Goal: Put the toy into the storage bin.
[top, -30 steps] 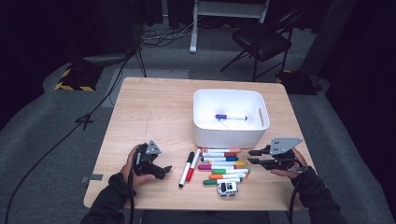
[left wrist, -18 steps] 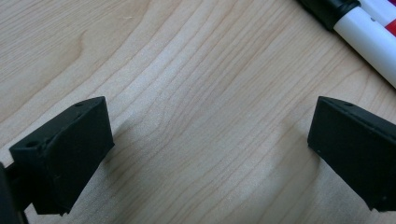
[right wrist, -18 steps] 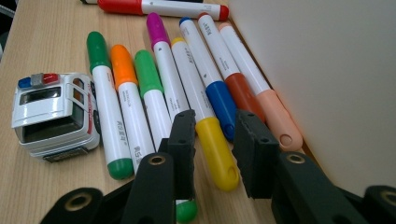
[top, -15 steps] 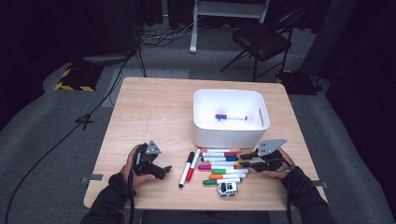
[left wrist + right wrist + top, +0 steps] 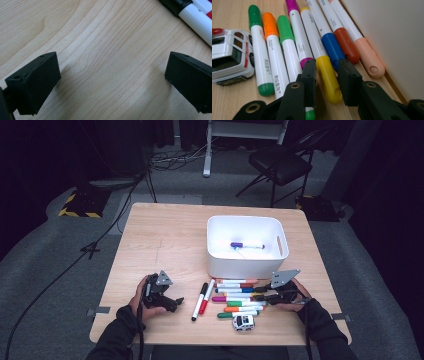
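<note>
A row of several coloured markers (image 5: 237, 297) lies on the wooden table (image 5: 165, 240) in front of a white bin (image 5: 220, 265). My right gripper (image 5: 261, 296) is low at the row's right end. In the right gripper view its jaws (image 5: 326, 67) stand narrowly open astride the yellow marker's cap (image 5: 329, 82), close on both sides. I see no clear press. A purple-capped marker (image 5: 245, 245) lies inside the bin. My left gripper (image 5: 176, 302) rests on the table at the left, jaws wide open (image 5: 112, 82) over bare wood.
A black marker (image 5: 198, 295) and a red marker (image 5: 206, 296) lie apart between the left gripper and the row. A small white toy car (image 5: 243, 322) sits near the front edge, beside the green markers (image 5: 259, 50). The bin wall (image 5: 387, 37) rises right of the row.
My right gripper has come down and moved left, from above the table's right side to the marker row's end. The left gripper has stayed where it was.
</note>
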The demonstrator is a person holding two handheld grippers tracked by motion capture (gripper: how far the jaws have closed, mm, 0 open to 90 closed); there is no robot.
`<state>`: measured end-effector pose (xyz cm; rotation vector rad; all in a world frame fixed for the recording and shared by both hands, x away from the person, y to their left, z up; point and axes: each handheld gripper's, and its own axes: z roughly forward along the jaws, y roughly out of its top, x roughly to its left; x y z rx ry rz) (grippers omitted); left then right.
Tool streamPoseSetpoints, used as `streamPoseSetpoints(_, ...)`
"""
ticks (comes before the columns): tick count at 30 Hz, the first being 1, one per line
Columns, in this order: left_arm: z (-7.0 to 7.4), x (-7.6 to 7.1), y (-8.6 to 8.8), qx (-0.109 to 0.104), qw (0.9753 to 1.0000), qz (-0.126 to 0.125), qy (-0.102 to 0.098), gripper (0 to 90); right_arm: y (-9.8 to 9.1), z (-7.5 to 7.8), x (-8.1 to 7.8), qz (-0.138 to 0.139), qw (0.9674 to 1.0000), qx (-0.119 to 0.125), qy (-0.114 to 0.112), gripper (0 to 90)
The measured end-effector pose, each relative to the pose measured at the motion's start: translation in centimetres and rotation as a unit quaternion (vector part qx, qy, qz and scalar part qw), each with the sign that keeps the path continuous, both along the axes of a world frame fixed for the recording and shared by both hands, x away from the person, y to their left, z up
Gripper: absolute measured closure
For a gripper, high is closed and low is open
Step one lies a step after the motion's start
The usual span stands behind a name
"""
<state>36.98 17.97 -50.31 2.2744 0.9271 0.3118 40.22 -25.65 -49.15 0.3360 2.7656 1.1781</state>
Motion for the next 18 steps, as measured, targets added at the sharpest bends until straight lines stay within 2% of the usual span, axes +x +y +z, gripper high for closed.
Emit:
streamPoseSetpoints(1, 0.0, 0.0, 0.0, 0.0, 1.0, 0.0, 0.0, 0.2, 0.06, -0.08, -0.11, -0.004, 1.0, -0.003, 0.008, 68.6)
streamPoseSetpoints(5, 0.0, 0.01, 0.0, 0.0, 1.0, 0.0, 0.0, 0.2, 0.13, -0.33, -0.06, -0.006, 0.9999, -0.001, 0.01, 70.0)
streamPoseSetpoints(7, 0.0, 0.0, 0.0, 0.0, 1.0, 0.0, 0.0, 0.2, 0.05, -0.3, 0.1, 0.007, 0.9999, -0.007, 0.007, 71.1)
streamPoseSetpoints(9, 0.0, 0.0, 0.0, 0.0, 1.0, 0.0, 0.0, 0.2, 0.06, -0.35, 0.14, 0.01, 0.9999, -0.004, 0.01, 71.4)
streamPoseSetpoints(10, 0.0, 0.0, 0.0, 0.0, 1.0, 0.0, 0.0, 0.2, 0.13, -0.39, 0.11, 0.006, 0.9998, 0.005, 0.019, 71.5)
streamPoseSetpoints(18, 0.0, 0.0, 0.0, 0.0, 1.0, 0.0, 0.0, 0.2, -0.01, -0.39, 0.37, 0.028, 0.9996, -0.003, 0.008, 73.4)
